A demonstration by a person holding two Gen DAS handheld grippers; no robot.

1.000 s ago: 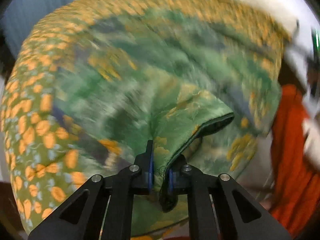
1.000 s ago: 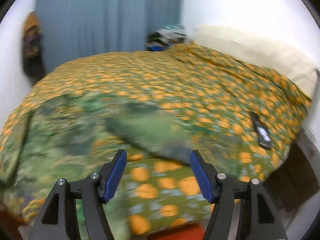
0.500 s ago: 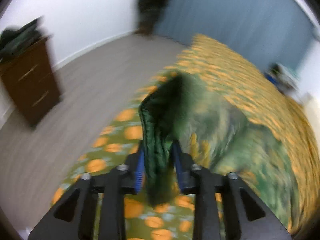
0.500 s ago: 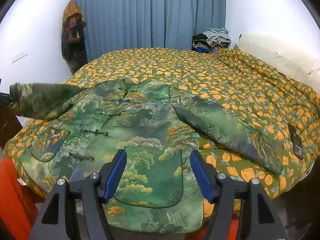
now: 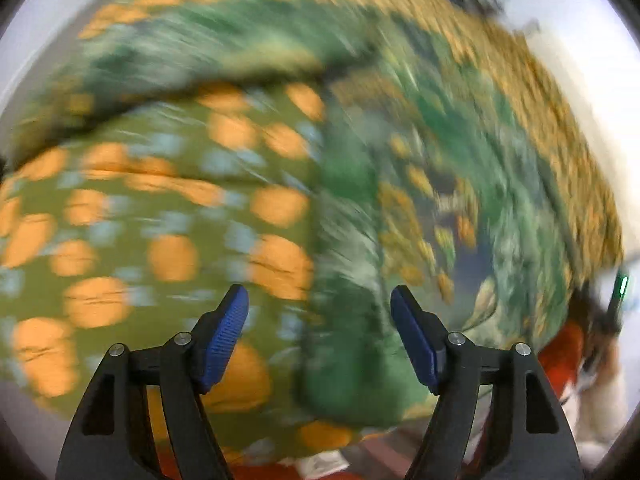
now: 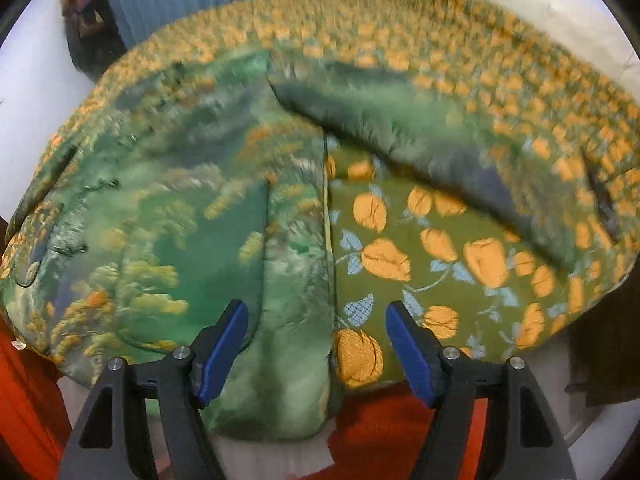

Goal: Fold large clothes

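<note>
Your left gripper [image 5: 319, 312] and right gripper [image 6: 316, 326] hover over the green jacket [image 6: 192, 208], jaws apart, gripping nothing. Only your right view shows the sleeve [image 6: 420, 136] stretching beyond the jaws across the bedspread [image 6: 460, 248].

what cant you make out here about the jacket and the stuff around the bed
- Left wrist view: motion blur smears the green jacket and bedspread; whether it touches the open left gripper is unclear.
- Right wrist view: the jacket's hem is hidden behind the open right gripper.
- Right wrist view: the dark object on the bedspread is too blurred to identify.
</note>
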